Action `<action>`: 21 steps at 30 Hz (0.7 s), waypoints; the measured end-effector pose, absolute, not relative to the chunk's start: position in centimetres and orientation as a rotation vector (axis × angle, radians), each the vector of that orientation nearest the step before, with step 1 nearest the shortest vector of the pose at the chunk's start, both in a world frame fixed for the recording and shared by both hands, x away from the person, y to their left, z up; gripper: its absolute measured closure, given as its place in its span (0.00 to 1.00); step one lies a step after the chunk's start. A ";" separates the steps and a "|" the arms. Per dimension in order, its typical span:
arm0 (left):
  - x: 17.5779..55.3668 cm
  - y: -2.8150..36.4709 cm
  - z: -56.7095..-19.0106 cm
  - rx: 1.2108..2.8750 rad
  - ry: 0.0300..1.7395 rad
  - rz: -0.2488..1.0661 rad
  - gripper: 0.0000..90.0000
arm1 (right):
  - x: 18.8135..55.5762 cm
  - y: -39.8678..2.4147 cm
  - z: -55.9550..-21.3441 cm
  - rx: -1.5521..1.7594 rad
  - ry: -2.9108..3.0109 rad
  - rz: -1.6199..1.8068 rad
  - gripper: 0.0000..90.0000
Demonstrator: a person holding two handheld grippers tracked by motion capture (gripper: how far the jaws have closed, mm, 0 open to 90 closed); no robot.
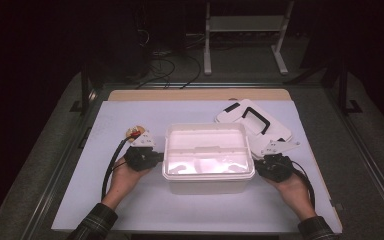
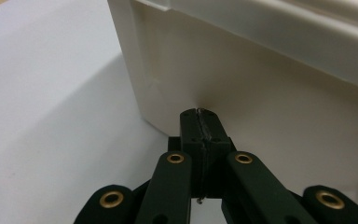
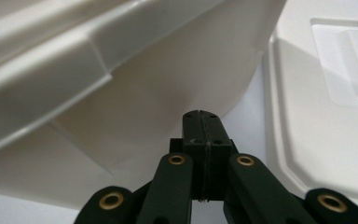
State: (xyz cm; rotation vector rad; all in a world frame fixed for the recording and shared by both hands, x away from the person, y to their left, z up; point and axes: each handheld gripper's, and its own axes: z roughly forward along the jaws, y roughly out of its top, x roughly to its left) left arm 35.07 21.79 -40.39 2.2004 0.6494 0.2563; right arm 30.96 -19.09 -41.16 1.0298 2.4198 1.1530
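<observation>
Pushing with both sides at once, you keep your left gripper [image 1: 156, 158] and right gripper [image 1: 260, 165] (jaws pressed together, holding nothing) flat against the ends of the white box [image 1: 208, 157] in the middle of the table [image 1: 130, 210], so it stays level.

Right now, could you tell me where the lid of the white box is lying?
In the high view, the lid lies flat on the table behind the open box's right rear corner, beyond the right gripper.
</observation>
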 end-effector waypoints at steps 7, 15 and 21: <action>34.9 21.9 -40.2 2.190 0.640 0.216 1.00 | 31.1 -19.1 -41.2 1.049 2.429 1.193 1.00; 33.9 21.6 -40.0 2.196 0.605 0.181 1.00 | 31.0 -19.4 -41.2 1.059 2.428 1.183 1.00; 32.7 21.2 -39.8 2.208 0.571 0.167 1.00 | 30.8 -19.9 -41.1 1.067 2.426 1.181 1.00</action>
